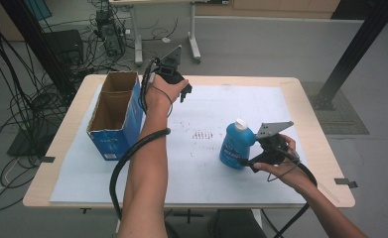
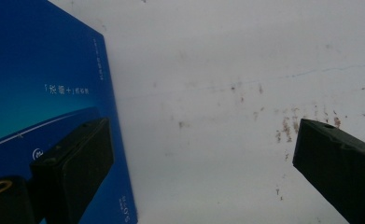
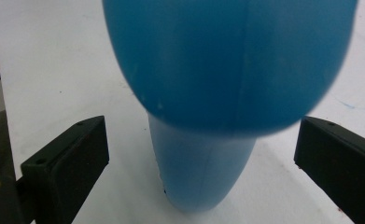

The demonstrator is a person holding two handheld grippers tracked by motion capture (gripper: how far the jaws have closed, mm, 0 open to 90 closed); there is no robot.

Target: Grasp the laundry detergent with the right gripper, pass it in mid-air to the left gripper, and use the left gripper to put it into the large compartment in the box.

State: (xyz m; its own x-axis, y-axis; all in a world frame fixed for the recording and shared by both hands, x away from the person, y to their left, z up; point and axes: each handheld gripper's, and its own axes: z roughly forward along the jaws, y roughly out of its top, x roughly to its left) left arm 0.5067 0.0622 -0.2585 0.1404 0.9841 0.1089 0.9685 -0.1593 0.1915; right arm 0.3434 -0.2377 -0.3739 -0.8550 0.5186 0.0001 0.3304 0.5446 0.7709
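In the lower right of the high view, the right hand-held gripper [image 1: 246, 161] sits level with the lower body of the blue bottle [image 1: 235, 147], which stands upright on the white sheet covering the surface [image 1: 57, 144]. The approach is from the side, probably so the jaws can close across the bottle's belly rather than its narrow white cap [image 1: 240, 124]. In the right gripper view the jaws are spread wide, one at the lower left and one at the lower right of the frame, with the bottle [image 3: 227, 93] bulging large between them; bare sheet shows between each jaw and the plastic, so nothing is gripped yet. The bottle looks close enough that closing the jaws would likely catch it.

Farther up, left of centre in the high view, the left hand-held gripper [image 1: 181, 91] hovers above the sheet, just right of the open blue carton [image 1: 113, 119]. Its jaws also stand wide apart and hold nothing: the left gripper view shows the carton's blue printed wall [image 2: 54, 84] filling the left of the frame behind one jaw, and stained white sheet between the jaws. Whether that jaw touches the wall cannot be told. The carton stands upright with its top open, two empty compartments facing up, a plausible home for the bottle; the left gripper seems placed to steady it.
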